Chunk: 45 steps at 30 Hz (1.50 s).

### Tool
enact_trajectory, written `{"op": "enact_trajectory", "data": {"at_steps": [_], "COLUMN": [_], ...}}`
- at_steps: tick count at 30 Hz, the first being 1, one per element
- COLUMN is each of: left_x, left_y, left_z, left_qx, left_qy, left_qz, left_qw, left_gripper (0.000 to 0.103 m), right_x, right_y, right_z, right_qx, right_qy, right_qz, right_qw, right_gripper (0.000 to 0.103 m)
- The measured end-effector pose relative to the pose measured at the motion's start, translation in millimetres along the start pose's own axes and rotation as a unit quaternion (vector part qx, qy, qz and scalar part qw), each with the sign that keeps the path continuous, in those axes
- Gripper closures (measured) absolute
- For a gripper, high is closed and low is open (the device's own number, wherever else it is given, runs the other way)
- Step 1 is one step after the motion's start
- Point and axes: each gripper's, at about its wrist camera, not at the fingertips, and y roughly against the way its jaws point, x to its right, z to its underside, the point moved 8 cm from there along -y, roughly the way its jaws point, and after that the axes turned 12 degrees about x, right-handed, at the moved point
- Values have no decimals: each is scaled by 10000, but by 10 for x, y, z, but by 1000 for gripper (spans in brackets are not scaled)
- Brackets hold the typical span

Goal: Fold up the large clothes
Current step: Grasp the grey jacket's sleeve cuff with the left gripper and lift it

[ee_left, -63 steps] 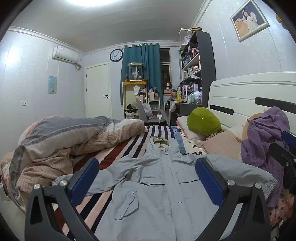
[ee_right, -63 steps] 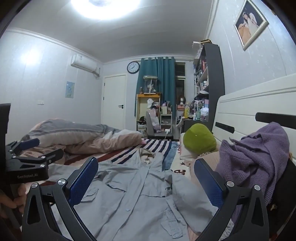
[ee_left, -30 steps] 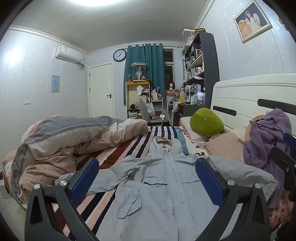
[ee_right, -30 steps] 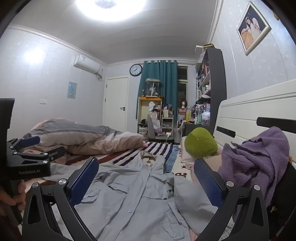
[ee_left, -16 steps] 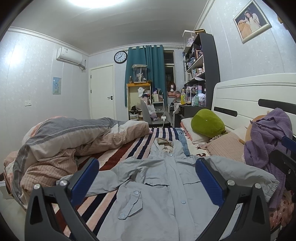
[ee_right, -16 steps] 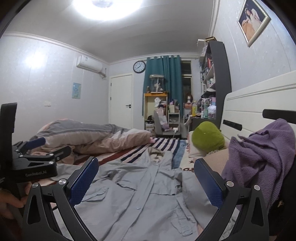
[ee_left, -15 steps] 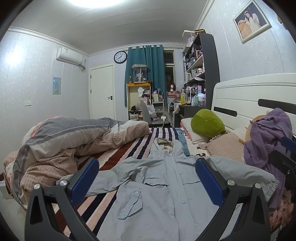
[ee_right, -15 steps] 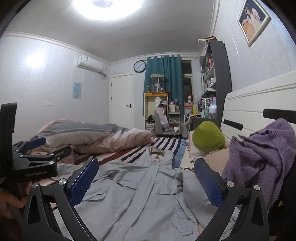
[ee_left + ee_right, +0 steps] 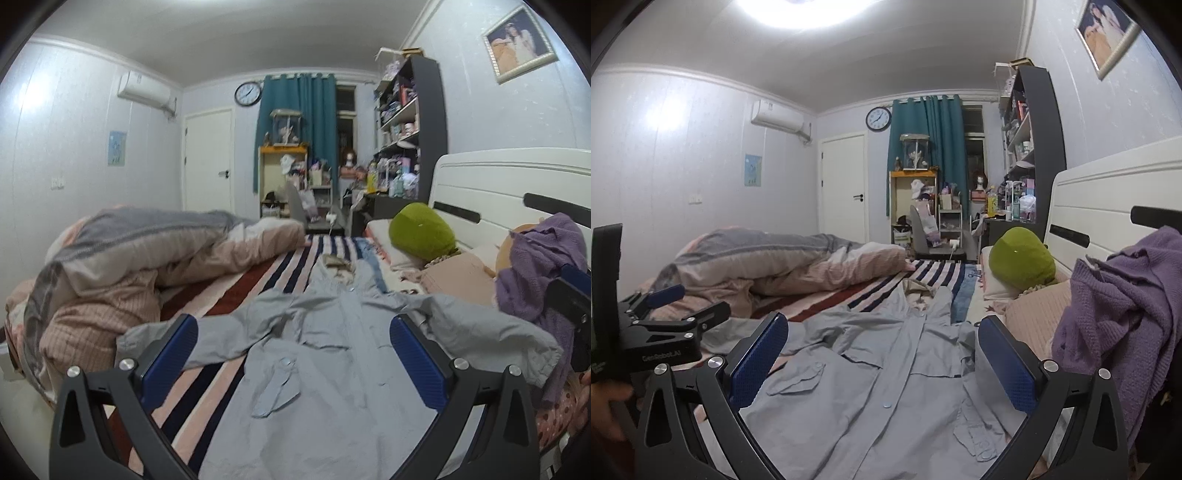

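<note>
Left gripper (image 9: pixel 293 354) and right gripper (image 9: pixel 882 356) both gape wide, empty, above the grey jacket (image 9: pixel 332 369), which lies spread flat on the striped bed (image 9: pixel 229 295) directly below and ahead, sleeves out.

Your grey jacket (image 9: pixel 332 362) lies face-up, unfolded, on the striped bed (image 9: pixel 236 295). Both sleeves spread wide, hood toward the far end. Front buttoned; a chest pocket flap lifted.
</note>
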Motion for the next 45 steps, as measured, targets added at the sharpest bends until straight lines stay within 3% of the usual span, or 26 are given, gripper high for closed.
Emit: {"op": "enact_trajectory", "data": {"at_steps": [3, 6, 10, 15, 17, 20, 23, 25, 27, 31, 38, 42, 45], "left_x": [-321, -653, -1202, -2123, -2502, -2895, -3187, -3235, -3258, -3380, -3471, -3482, -3438], "left_y": [-156, -368, -704, -1140, -1290, -1483, -1645, -1671, -1731, -1829, -1973, -1981, -2031], "left_z": [167, 373, 767, 1362, 1618, 1899, 2145, 2216, 2295, 2427, 2450, 2467, 2464], "left_qx": [-289, -580, -948, -1563, -1823, -1892, -1996, -2070, -2074, -2025, -2031, -2091, -2159], "left_qy": [133, 234, 206, 422, 759, 1621, 2019, 1964, 2090, 2554, 2332, 2328, 2186], "left_qz": [-272, -456, -760, -1233, -1240, -850, -825, -891, -724, -667, -819, -922, -942], "left_qw": [9991, 9970, 9924, 9791, 9724, 9647, 9553, 9543, 9529, 9430, 9474, 9453, 9470], "left_gripper": [1, 1, 1, 1, 1, 2, 10, 18, 30, 34, 60, 60, 45], "right_x": [-60, -68, -66, -30, -18, 22, 37, 36, 33, 32, -56, -83, -85], "right_y": [-122, -300, -599, -861, -908, -963, -992, -1008, -1019, -1075, -1149, -1156, -1161], "right_z": [81, 234, 572, 1037, 1160, 1301, 1394, 1438, 1474, 1536, 1548, 1572, 1573], "right_qx": [-190, -439, -878, -1433, -1554, -1682, -1753, -1794, -1826, -1905, -1941, -1972, -1956], "right_qy": [122, -193, -124, -276, -336, -342, -379, -403, -426, -461, -377, -373, -385], "right_qz": [-50, -175, 67, 162, 166, 198, 213, 233, 239, 250, 120, 78, 100], "right_qw": [9997, 9987, 9960, 9892, 9871, 9850, 9835, 9827, 9820, 9803, 9802, 9796, 9799], "right_gripper": [0, 0, 0, 0, 0, 0, 0, 0, 0, 0, 0, 0, 0]}}
